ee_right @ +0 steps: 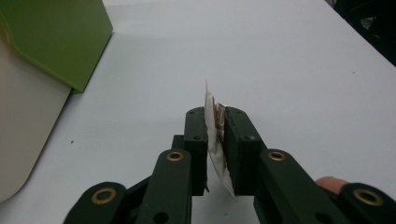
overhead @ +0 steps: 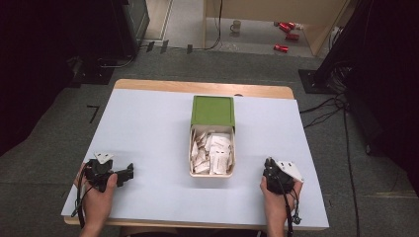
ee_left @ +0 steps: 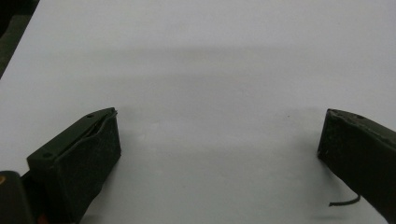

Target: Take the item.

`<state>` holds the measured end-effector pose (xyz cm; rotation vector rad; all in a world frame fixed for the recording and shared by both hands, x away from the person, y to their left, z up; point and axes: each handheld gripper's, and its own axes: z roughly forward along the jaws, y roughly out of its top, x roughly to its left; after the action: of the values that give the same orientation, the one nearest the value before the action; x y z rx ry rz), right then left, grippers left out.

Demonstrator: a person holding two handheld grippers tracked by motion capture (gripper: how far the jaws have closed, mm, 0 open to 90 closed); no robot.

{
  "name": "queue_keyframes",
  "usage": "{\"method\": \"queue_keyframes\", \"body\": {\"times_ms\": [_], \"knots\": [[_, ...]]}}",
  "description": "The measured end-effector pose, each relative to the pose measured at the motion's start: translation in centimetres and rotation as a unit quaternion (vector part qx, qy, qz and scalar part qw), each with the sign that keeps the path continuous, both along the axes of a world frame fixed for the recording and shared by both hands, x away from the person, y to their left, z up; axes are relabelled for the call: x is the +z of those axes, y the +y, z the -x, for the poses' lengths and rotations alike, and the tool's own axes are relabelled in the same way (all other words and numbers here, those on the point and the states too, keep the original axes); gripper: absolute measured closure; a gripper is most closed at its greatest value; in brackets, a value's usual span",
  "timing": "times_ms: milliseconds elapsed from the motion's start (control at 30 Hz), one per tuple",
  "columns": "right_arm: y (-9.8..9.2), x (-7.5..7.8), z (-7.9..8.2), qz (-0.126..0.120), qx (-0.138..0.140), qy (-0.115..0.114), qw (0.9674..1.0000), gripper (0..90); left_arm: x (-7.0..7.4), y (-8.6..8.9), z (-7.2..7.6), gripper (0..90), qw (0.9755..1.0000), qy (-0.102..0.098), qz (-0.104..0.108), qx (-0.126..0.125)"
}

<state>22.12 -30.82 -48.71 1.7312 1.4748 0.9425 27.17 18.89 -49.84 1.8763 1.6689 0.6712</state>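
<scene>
right gripper [ee_right: 215, 122] is sitting just right of the box [overhead: 212, 174] on the tabletop [overhead: 148, 128], fingers pinching a small white packet [ee_right: 212, 112]; left gripper [overhead: 129, 173] is resting well left of the box, fingers wide apart, gripping nothing

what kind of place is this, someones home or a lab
Probably a lab or recording workspace, not a home. A table with a plain white top stands on grey carpet, cables trail across the floor beside dark equipment stands, and a person works with a hand-held gripper in each hand.
</scene>
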Motion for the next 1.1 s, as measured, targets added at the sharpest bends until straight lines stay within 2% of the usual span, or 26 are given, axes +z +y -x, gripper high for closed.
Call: {"method": "queue_keyframes", "body": {"times_ms": [100,400,533,667,700,800,1067,1100], "knots": [[0.3,-0.1,0.0,0.0,0.009,0.002,1.0,77.9,0.0,0.0,0.0,0.0,1.0,0.0,0.0,0.0],[0.7,-0.6,-0.2,-0.024,0.028,0.02,0.9991,68.0,0.0,0.0,0.0,0.0,1.0,0.0,0.0,0.0],[1.0,-0.7,-0.4,-0.047,0.039,0.026,0.9978,54.4,0.0,0.0,0.0,0.0,1.0,0.0,0.0,0.0],[1.3,-0.7,-0.5,-0.049,0.046,0.026,0.9974,48.6,0.0,0.0,0.0,0.0,1.0,0.0,0.0,0.0],[1.5,-0.7,-0.6,-0.049,0.048,0.029,0.9973,42.4,0.0,0.0,0.0,0.0,1.0,0.0,0.0,0.0],[1.8,-0.5,-0.6,-0.04,0.049,0.032,0.9975,38.1,0.0,0.0,0.0,0.0,1.0,0.0,0.0,0.0],[2.4,0.5,-0.3,-0.034,0.053,0.018,0.9979,35.4,0.0,0.0,0.0,0.0,1.0,0.0,0.0,0.0],[2.7,1.0,-0.1,-0.034,0.056,0.012,0.9978,35.5,0.0,0.0,0.0,0.0,1.0,0.0,0.0,0.0]]}}
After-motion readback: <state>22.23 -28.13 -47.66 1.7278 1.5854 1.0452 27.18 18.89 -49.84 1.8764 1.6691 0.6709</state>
